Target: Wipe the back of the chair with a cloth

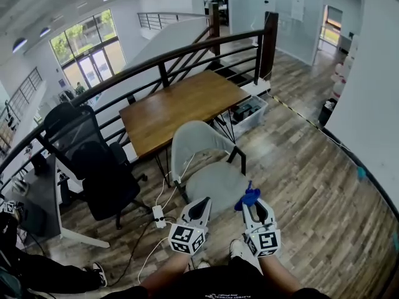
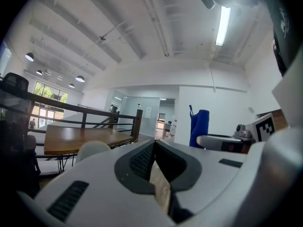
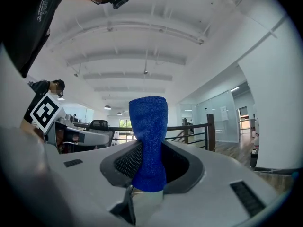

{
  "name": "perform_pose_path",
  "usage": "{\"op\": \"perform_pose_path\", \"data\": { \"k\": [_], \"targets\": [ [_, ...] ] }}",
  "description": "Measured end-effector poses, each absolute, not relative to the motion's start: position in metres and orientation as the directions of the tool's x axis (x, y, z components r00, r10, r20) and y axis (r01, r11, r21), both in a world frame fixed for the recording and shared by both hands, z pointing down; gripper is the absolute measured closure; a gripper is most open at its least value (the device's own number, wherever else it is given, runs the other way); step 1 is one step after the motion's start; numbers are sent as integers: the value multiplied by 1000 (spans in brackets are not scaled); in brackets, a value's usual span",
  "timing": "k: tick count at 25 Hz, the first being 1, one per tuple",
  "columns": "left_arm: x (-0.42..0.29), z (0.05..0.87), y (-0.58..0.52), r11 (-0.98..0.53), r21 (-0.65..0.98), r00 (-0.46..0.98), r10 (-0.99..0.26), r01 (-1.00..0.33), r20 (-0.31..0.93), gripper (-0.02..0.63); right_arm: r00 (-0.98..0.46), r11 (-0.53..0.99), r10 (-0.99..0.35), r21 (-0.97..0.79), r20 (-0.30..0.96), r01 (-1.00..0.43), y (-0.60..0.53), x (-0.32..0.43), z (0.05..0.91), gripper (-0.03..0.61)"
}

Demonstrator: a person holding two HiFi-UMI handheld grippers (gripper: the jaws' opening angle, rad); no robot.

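White-shelled left gripper [image 1: 201, 204] and right gripper [image 1: 254, 206], dark ribbed jaw linings, black-and-white marker cube [image 1: 185, 238] on each. Black top [image 1: 212, 288], faint print; perhaps pale shoes [image 1: 237, 248].

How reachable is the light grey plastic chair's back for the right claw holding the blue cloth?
Probably yes: the right claw, shut on the blue cloth, hovers by the seat's front edge, with nothing between it and the light grey plastic chair's back. The brown wooden table may crowd its rear face.

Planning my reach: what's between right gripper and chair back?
In the head view, only the chair's seat lies between the right gripper, holding the cloth, and the backrest.
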State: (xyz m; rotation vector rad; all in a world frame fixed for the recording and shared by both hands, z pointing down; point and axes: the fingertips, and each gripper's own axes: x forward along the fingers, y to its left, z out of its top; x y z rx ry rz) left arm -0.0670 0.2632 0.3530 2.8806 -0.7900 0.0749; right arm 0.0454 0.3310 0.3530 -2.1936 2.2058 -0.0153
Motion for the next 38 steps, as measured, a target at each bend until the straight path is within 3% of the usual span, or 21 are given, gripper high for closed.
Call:
{"op": "perform_pose_path", "data": {
  "k": [9, 12, 20, 38],
  "targets": [
    [4, 349, 216, -785, 110, 793, -602, -610, 98, 611, -143, 144, -989, -69, -24, -987, 277, 115, 357, 459],
    [11, 355, 205, -757, 93, 762, -637, -647, 116, 611, -197, 204, -978, -144, -60, -968, 266, 123, 352, 459],
    [14, 373, 179, -706, 89, 709, -686, -703, 164, 611, -276, 280, -960, -132, -47, -951, 230, 134, 365, 459],
    [-56, 357, 31, -589, 151, 605, -790, -794, 101, 611, -458, 446, -888, -174, 34, -878, 72, 40, 366, 459]
  ]
}}
